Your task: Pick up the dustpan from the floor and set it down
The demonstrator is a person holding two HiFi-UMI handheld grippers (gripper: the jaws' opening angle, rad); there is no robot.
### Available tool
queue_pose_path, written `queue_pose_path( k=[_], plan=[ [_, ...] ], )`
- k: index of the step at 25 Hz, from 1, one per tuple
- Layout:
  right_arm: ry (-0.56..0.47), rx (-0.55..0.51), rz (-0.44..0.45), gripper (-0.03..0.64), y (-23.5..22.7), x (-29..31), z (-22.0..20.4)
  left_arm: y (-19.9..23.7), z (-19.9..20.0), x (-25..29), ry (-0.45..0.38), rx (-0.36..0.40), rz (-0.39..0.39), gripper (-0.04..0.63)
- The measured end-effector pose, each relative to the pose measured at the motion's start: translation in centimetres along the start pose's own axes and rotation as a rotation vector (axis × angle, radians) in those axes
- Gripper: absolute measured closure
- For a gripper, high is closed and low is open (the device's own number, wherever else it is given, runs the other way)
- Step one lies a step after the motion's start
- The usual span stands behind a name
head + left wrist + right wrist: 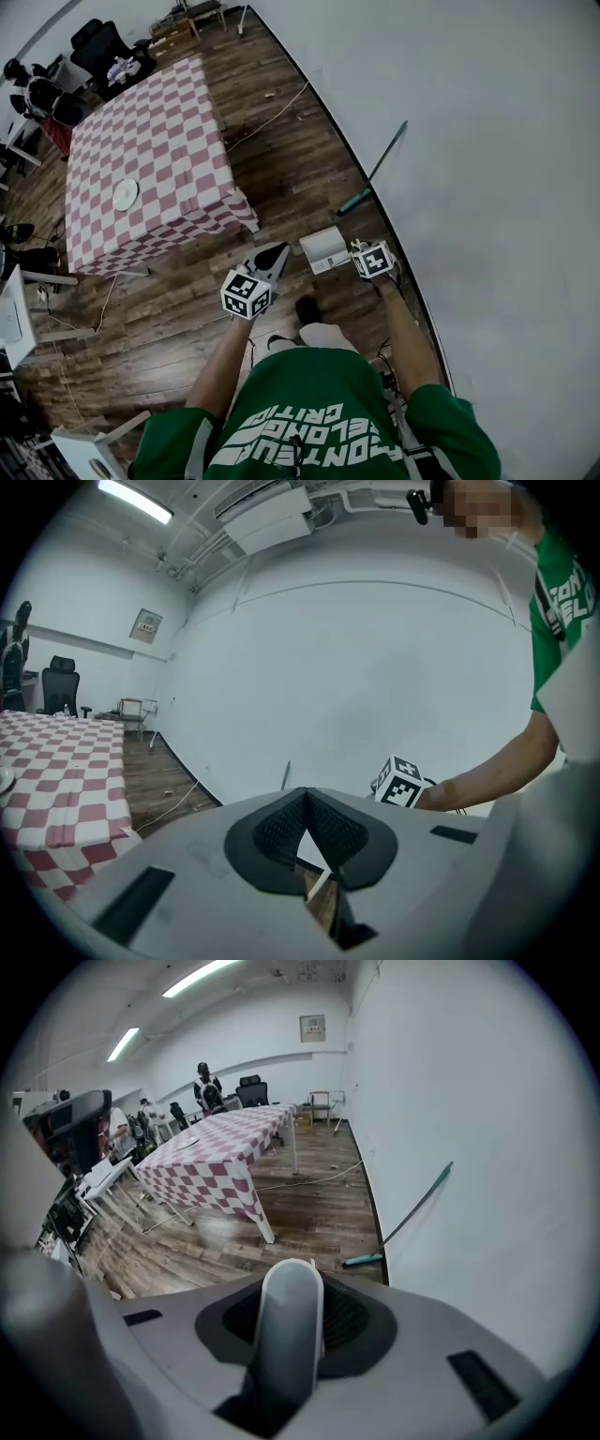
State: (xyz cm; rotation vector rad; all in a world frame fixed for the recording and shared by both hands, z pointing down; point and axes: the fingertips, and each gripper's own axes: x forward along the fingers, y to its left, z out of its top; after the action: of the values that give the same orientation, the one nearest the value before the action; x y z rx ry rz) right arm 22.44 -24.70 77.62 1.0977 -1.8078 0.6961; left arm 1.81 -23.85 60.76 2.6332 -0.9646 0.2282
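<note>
Gripping the dustpan handle point(289, 1316), the right gripper point(354, 253) holds the dustpan point(323, 248) just short of the broom point(375, 173); lowering it flat before letting go seems wise. The left gripper point(270, 258), jaws together and empty, hangs farther from the broom.

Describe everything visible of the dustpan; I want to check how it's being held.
The dustpan looks like pale grey-white plastic: a boxy pan with a smooth, round-ended handle. The right gripper is shut on that handle, which stands between its jaws. In the head view the pan is over the wooden floor ahead of the person's feet, close to the white wall. Whether it touches the floor can't be told.
</note>
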Motion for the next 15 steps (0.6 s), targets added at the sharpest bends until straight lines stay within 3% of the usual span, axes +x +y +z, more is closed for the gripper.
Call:
queue_pose_path(
  k=[15],
  plan=[
    [0.029, 0.019, -0.025, 0.509, -2.8, 7.9, -0.6, 1.4, -1.4, 1.9, 0.033, -0.013, 0.032, 0.592]
  ],
)
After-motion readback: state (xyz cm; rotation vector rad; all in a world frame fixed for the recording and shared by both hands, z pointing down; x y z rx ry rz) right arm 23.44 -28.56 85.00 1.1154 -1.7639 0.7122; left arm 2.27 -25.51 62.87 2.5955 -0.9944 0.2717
